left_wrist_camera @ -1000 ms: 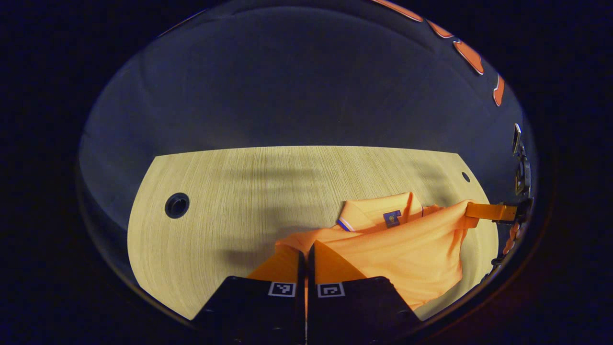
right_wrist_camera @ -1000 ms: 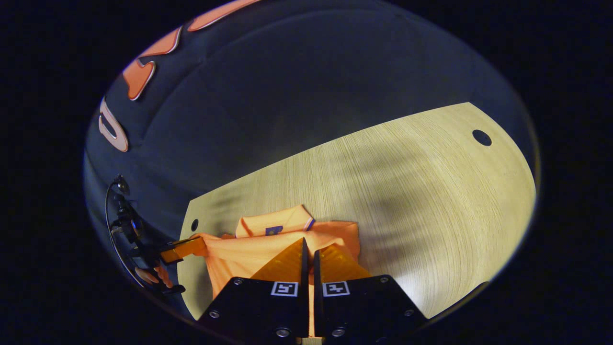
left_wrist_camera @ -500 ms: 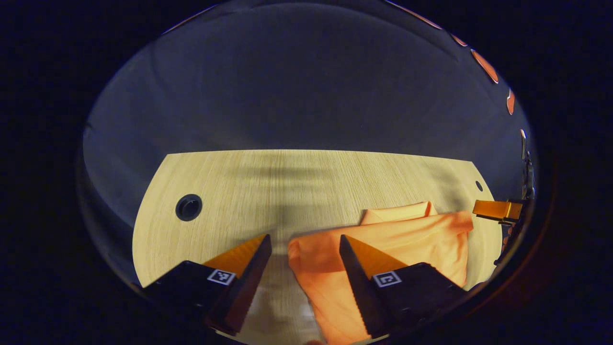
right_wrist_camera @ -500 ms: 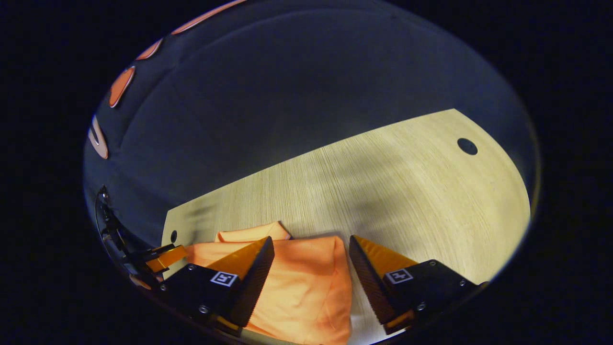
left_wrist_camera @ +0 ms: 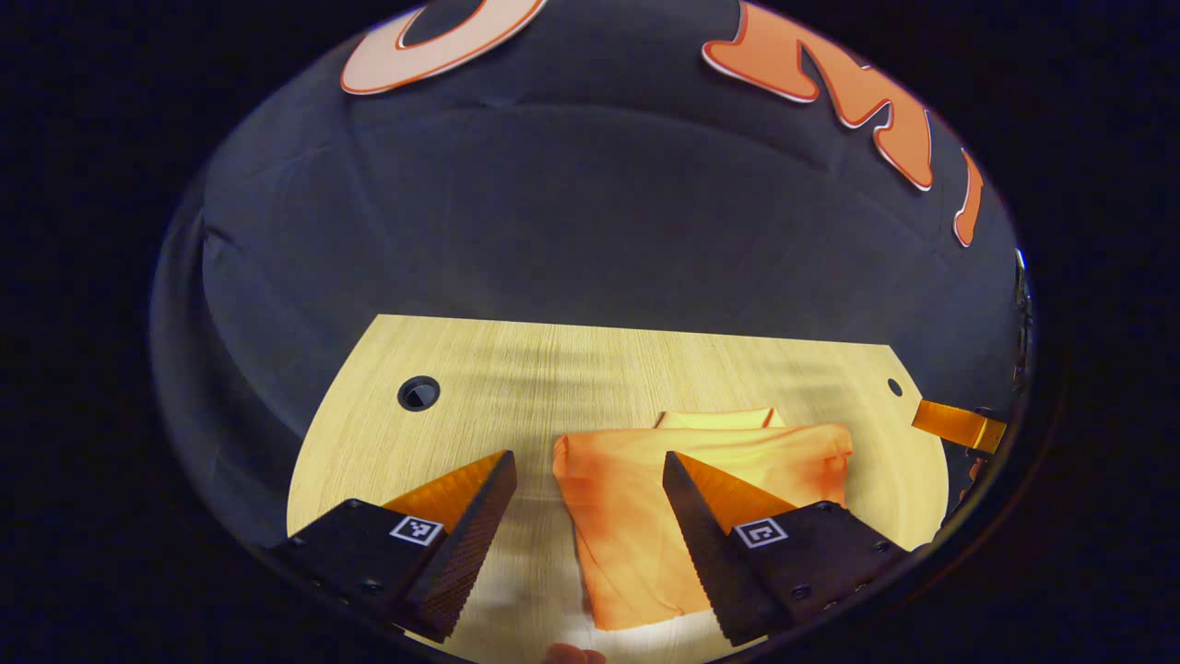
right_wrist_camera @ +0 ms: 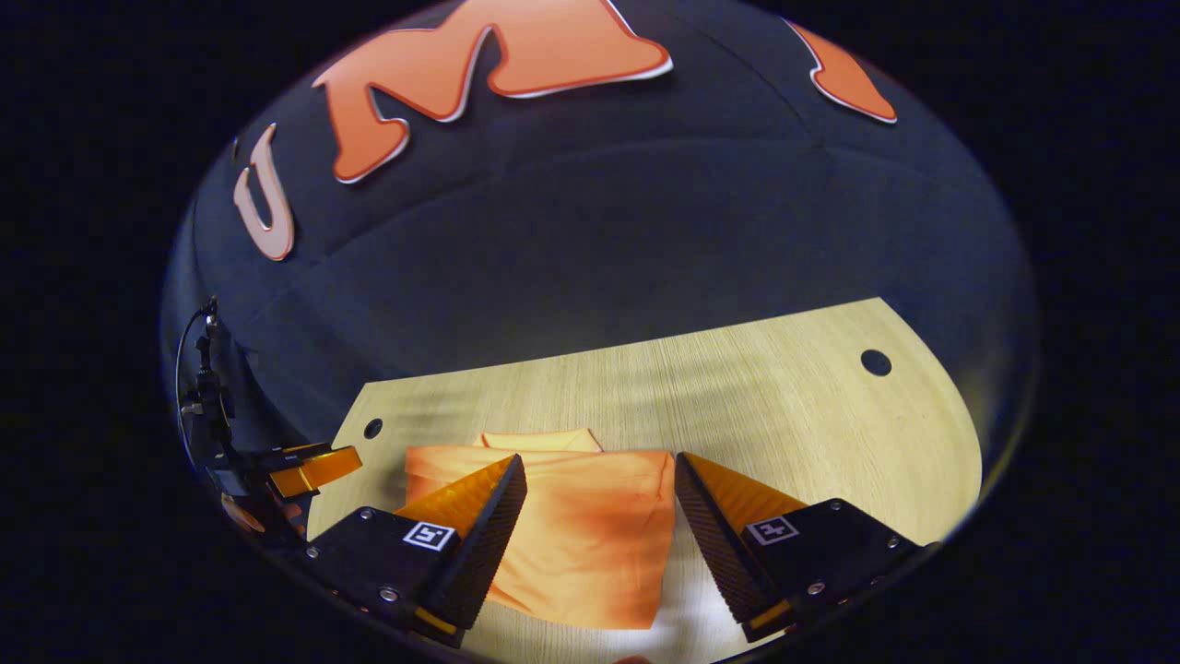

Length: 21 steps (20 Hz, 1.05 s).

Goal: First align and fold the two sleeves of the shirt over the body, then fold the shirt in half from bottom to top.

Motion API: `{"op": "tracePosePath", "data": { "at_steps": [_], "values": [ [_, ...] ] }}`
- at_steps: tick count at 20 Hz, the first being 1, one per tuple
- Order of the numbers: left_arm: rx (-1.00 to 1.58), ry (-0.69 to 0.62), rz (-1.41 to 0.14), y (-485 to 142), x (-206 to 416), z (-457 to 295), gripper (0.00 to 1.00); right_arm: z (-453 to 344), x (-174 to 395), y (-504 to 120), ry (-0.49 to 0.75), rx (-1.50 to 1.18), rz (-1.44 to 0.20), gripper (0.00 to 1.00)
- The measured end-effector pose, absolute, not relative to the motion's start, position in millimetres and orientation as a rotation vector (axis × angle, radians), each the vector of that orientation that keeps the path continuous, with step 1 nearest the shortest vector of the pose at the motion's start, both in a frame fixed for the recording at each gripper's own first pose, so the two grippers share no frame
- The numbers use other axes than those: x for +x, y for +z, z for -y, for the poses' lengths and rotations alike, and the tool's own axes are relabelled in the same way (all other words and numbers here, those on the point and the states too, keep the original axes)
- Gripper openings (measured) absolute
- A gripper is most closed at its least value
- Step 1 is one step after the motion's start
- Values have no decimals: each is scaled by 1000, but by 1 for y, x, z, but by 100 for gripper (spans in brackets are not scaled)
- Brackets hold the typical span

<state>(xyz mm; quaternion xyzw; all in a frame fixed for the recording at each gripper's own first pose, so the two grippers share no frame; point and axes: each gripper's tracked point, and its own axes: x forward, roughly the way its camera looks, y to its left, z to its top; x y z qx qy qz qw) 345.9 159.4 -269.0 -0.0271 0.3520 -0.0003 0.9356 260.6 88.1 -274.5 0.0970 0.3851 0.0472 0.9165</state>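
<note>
In the left gripper view, a round cable hole sits in the far left part of the light wooden table. Nearer the camera, the left gripper hangs above the tabletop with its two fingers spread wide apart and nothing between them but air. The folded orange polo shirt lies flat on the table as a compact rectangle; its left edge shows in the gap between the fingers, and the right finger overlaps its front. A strip of the collar peeks out past the far edge of the fold. Farther right, a smaller hole marks the table's far corner, and at the right edge of this view the tip of the right gripper reaches in just off the shirt, not touching it.

In the right gripper view, the left gripper appears at the far left with a hand behind it, near a small hole in the table. The shirt lies just right of that, its collar at the far side. The right gripper hovers over it with fingers parted wide, holding nothing. Another hole lies far right.
</note>
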Motion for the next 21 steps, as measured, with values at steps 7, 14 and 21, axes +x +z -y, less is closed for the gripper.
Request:
{"op": "tracePosePath", "data": {
  "at_steps": [7,14,21],
  "values": [
    [34,7,-448,-192,290,-151,99,-98,205,-202,138,97,-619,99],
    [56,36,-350,-159,214,-128,98,-127,170,-146,216,42,-453,99],
    [26,54,-211,-115,144,-107,98,-128,160,-133,270,50,-349,99]
  ]
}}
